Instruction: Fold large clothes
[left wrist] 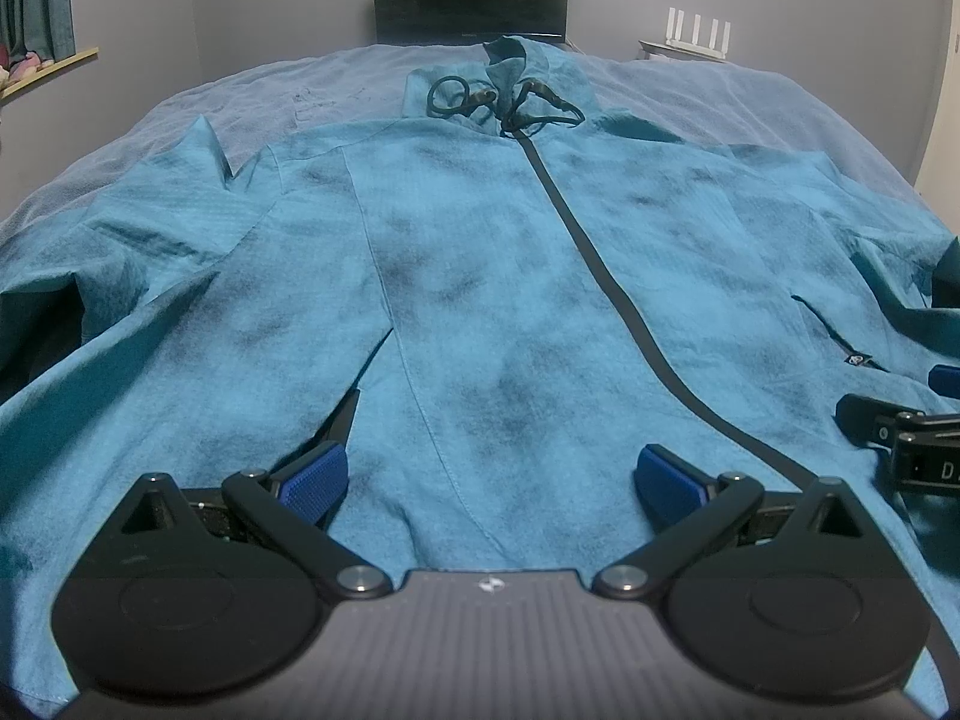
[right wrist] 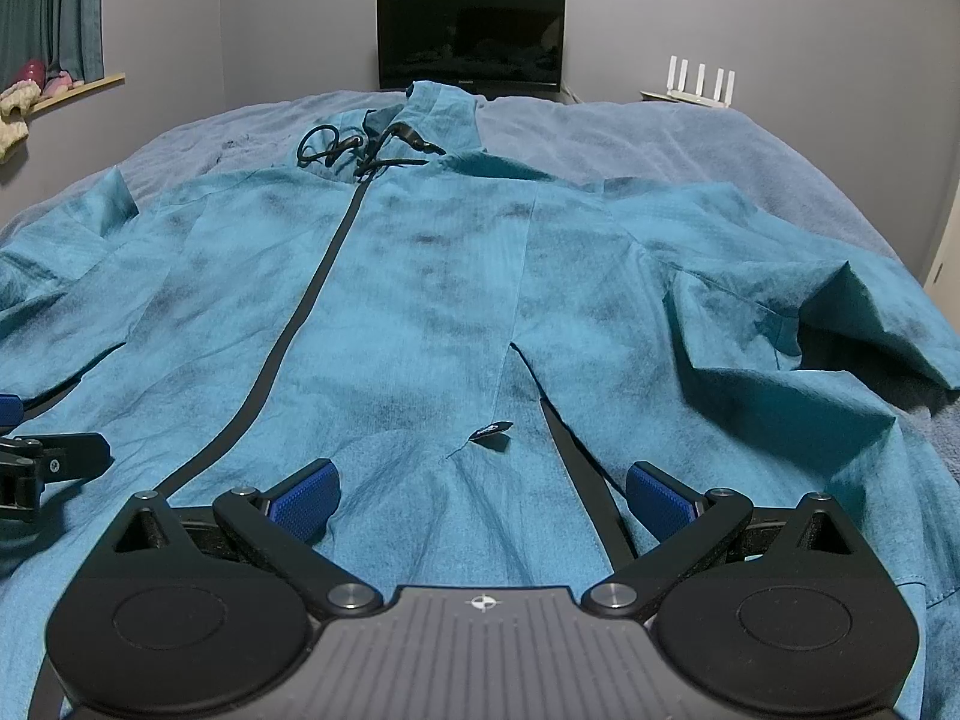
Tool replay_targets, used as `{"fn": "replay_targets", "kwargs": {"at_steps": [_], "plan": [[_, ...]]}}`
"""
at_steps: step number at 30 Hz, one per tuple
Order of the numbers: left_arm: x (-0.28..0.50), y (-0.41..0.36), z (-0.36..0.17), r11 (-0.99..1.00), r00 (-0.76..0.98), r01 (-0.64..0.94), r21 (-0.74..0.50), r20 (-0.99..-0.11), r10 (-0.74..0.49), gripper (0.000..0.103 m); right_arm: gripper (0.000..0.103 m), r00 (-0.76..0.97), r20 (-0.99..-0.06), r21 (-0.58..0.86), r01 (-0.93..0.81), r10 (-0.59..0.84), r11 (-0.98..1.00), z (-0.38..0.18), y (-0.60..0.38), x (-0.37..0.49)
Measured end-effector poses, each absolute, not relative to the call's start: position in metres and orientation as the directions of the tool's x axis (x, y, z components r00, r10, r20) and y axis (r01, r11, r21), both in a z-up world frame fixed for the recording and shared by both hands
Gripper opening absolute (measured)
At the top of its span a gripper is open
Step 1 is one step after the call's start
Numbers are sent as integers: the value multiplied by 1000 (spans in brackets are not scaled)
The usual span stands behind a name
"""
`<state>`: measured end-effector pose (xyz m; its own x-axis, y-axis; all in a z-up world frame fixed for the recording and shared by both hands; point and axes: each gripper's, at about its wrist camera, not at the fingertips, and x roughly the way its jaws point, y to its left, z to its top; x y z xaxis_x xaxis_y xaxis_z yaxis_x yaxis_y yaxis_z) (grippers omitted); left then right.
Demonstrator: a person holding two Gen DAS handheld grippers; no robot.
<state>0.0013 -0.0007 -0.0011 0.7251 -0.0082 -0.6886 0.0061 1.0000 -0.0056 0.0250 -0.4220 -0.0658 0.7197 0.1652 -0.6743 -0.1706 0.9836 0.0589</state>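
A large teal jacket point(left wrist: 480, 276) lies face up and spread flat on the bed, its hood and black drawcords point(left wrist: 504, 99) at the far end and a dark zipper point(left wrist: 600, 276) running down its front. It also fills the right wrist view point(right wrist: 420, 312). My left gripper point(left wrist: 492, 480) is open, hovering just over the hem left of the zipper. My right gripper point(right wrist: 480, 495) is open over the hem right of the zipper point(right wrist: 300, 312), near a small black pocket tag point(right wrist: 491, 431). Each gripper shows at the edge of the other's view point(left wrist: 900, 426) point(right wrist: 42, 456).
The jacket lies on a grey-blue bedspread point(left wrist: 690, 90). A dark monitor point(right wrist: 471, 36) stands against the far wall, a white router point(right wrist: 699, 81) to its right. A curtained window ledge point(right wrist: 66, 87) is at the left.
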Motion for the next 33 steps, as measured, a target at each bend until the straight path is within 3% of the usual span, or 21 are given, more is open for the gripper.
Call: {"fn": "replay_targets", "kwargs": {"at_steps": [33], "plan": [[1, -3, -4, 1000, 723, 7, -5, -691, -8, 103, 103, 715, -680, 59, -171, 165, 984, -65, -421, 25]]}}
